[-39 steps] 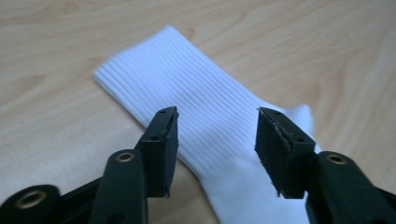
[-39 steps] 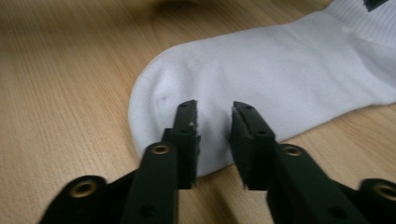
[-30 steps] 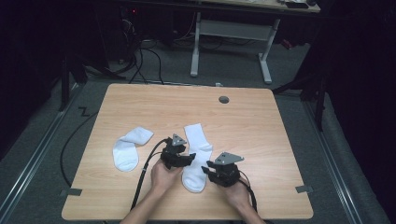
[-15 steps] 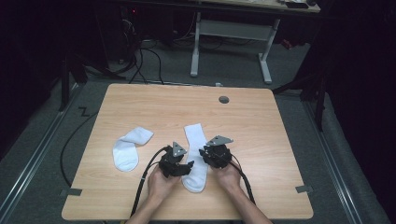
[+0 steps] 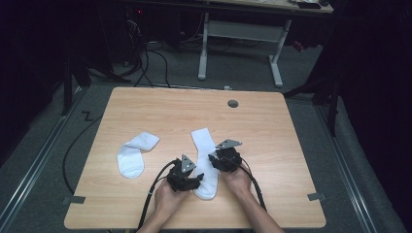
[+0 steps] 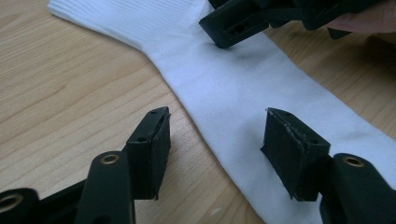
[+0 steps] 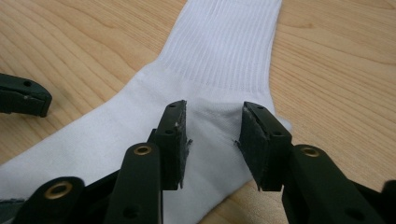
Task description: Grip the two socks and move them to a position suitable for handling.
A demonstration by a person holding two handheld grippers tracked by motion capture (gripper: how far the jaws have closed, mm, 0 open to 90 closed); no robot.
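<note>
A white sock (image 5: 203, 145) lies flat at the table's middle, cuff away from me. My left gripper (image 5: 197, 180) is open low over its foot part (image 6: 243, 84); one jaw stands over the wood, the other over the fabric. My right gripper (image 5: 214, 159) hovers over the heel (image 7: 224, 51). Its jaws have just been opening, with a small pucker of fabric between them that the pads do not press. In the left gripper view (image 6: 217, 114) a right jaw (image 6: 233, 25) sits farther along the sock. The right gripper view (image 7: 215, 106) catches a left jaw (image 7: 23, 98). A second white sock (image 5: 132, 154) lies bent to the left.
The wooden table (image 5: 272, 136) has a round grommet (image 5: 233, 103) near its far edge. Black cables (image 5: 150, 199) trail from the grippers over the near edge. A white-legged desk (image 5: 238, 43) stands on the floor beyond.
The right gripper has moved away from me along the sock, from the toe end to the heel. The left gripper has come nearer to me, down to the foot part.
</note>
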